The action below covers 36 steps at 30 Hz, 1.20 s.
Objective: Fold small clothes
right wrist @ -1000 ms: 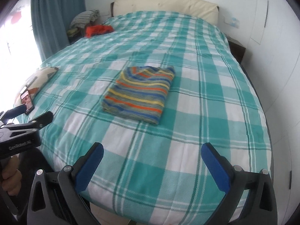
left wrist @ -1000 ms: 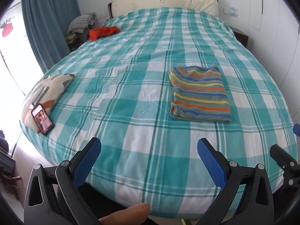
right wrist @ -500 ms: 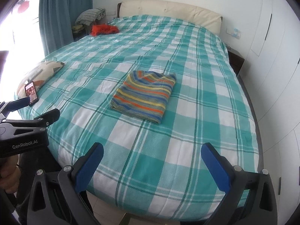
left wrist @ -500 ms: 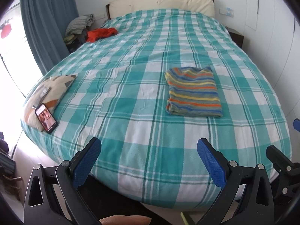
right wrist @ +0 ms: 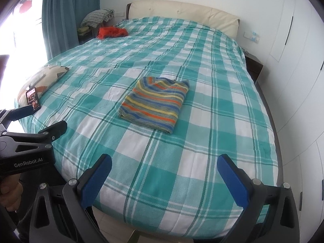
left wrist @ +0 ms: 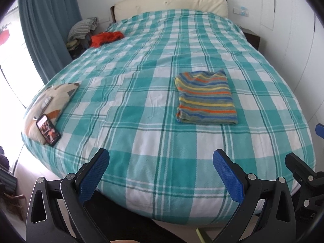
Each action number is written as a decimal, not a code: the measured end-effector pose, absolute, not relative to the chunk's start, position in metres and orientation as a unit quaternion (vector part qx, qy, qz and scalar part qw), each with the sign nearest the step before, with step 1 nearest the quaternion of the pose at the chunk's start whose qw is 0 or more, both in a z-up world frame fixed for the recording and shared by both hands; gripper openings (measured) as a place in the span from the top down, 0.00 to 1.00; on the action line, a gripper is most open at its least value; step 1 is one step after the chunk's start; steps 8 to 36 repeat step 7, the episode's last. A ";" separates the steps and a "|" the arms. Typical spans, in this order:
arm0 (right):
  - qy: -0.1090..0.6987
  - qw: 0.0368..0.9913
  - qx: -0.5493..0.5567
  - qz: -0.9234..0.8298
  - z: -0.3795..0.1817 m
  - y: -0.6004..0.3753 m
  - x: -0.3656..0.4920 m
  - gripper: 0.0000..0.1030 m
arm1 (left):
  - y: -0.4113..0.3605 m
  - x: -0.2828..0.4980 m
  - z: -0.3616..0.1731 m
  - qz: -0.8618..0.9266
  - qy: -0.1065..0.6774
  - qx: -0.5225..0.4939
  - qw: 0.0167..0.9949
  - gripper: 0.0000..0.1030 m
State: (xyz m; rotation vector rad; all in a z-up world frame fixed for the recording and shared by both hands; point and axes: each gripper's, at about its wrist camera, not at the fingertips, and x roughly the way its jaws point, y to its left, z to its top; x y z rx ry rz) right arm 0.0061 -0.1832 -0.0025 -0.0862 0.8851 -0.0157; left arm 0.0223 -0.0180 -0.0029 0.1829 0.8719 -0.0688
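Both tongs have backed away from the bed point(left wrist: 141, 93) since the earlier frames; its near edge now shows in both views. Left tongs point(left wrist: 161, 174) and right tongs point(right wrist: 164, 177) stand wide apart, holding nothing, just off that near edge. Folded striped garment point(left wrist: 205, 98) lies flat right of the bed's centre, bare plaid all round; phone point(left wrist: 48, 130) and cushion point(left wrist: 52, 101) sit at the left edge, red cloth point(left wrist: 106, 38) at the far left corner.
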 end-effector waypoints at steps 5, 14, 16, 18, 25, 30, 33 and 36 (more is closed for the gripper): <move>0.429 0.902 -0.041 -0.007 -0.003 -0.184 0.006 0.01 | -0.019 0.021 -0.002 -0.026 0.417 0.088 0.904 0.01; 0.430 0.902 -0.040 -0.008 -0.003 -0.184 0.006 0.01 | -0.020 0.020 0.000 -0.027 0.414 0.091 0.905 0.01; 0.430 0.902 -0.040 -0.008 -0.003 -0.184 0.006 0.01 | -0.020 0.020 0.000 -0.027 0.414 0.091 0.905 0.01; 0.430 0.902 -0.040 -0.008 -0.003 -0.184 0.006 0.01 | -0.020 0.020 0.000 -0.027 0.414 0.091 0.905 0.01; 0.430 0.902 -0.040 -0.008 -0.003 -0.184 0.006 0.01 | -0.020 0.020 0.000 -0.027 0.414 0.091 0.905 0.01; 0.430 0.902 -0.040 -0.008 -0.003 -0.184 0.006 0.01 | -0.020 0.020 0.000 -0.027 0.414 0.091 0.905 0.01; 0.430 0.902 -0.040 -0.008 -0.003 -0.184 0.006 0.01 | -0.020 0.020 0.000 -0.027 0.414 0.091 0.905 0.01; 0.430 0.902 -0.040 -0.008 -0.003 -0.184 0.006 0.01 | -0.020 0.020 0.000 -0.027 0.414 0.091 0.905 0.01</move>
